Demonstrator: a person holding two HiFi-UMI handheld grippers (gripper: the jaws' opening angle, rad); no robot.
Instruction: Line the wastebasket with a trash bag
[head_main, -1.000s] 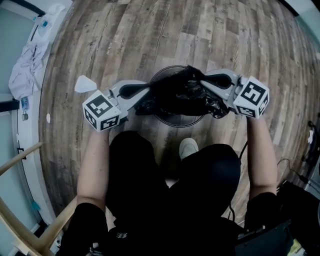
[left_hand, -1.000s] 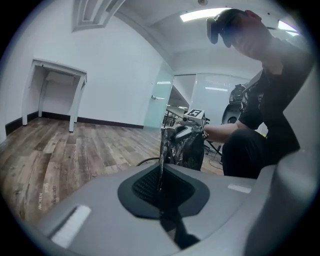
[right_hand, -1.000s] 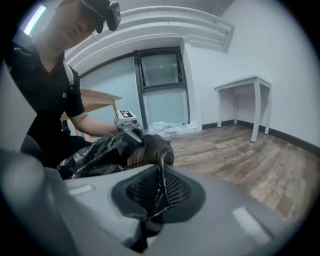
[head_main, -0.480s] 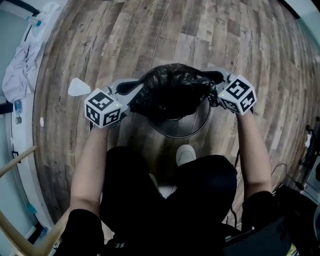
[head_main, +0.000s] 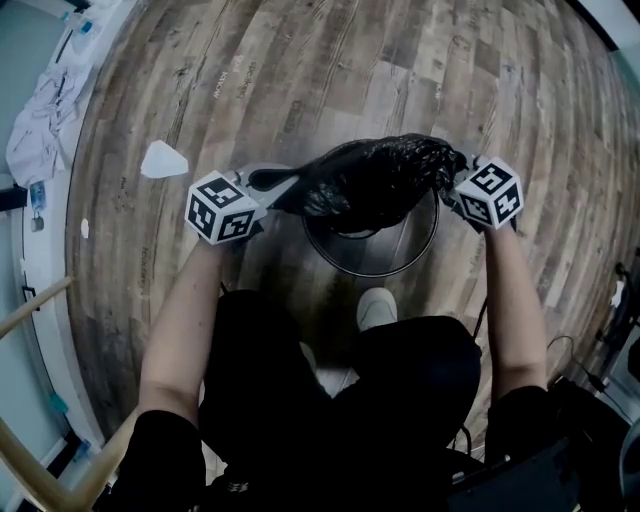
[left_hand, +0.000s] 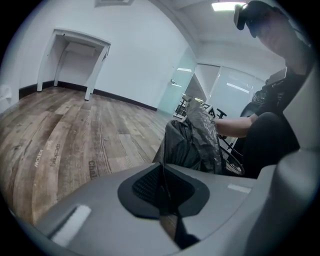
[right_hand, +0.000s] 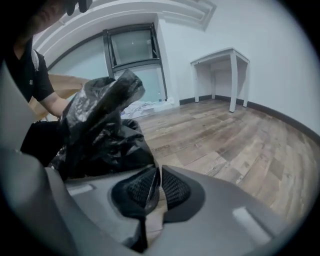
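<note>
A black trash bag (head_main: 375, 182) hangs stretched between my two grippers, right above the round wire wastebasket (head_main: 372, 271) on the wood floor. My left gripper (head_main: 296, 183) is shut on the bag's left edge, and a thin fold of film runs from its pads (left_hand: 161, 186) up to the bag (left_hand: 192, 145). On the bag's right edge my right gripper (head_main: 447, 167) is shut, with a sheet of film pinched between its pads (right_hand: 150, 187). The bag (right_hand: 100, 127) bunches to the left in the right gripper view. Wire mesh of the basket (left_hand: 233, 162) shows behind the bag.
The person's shoe (head_main: 377, 304) stands just before the basket. A white paper scrap (head_main: 162, 159) lies on the floor at the left. Crumpled cloth (head_main: 40, 135) and a wooden frame (head_main: 30, 312) sit along the left wall. A white table (right_hand: 220, 60) stands by the far wall.
Both grippers have sunk toward the basket with the bag held between them. The bag now spans the basket's far side, and the near rim shows below it.
</note>
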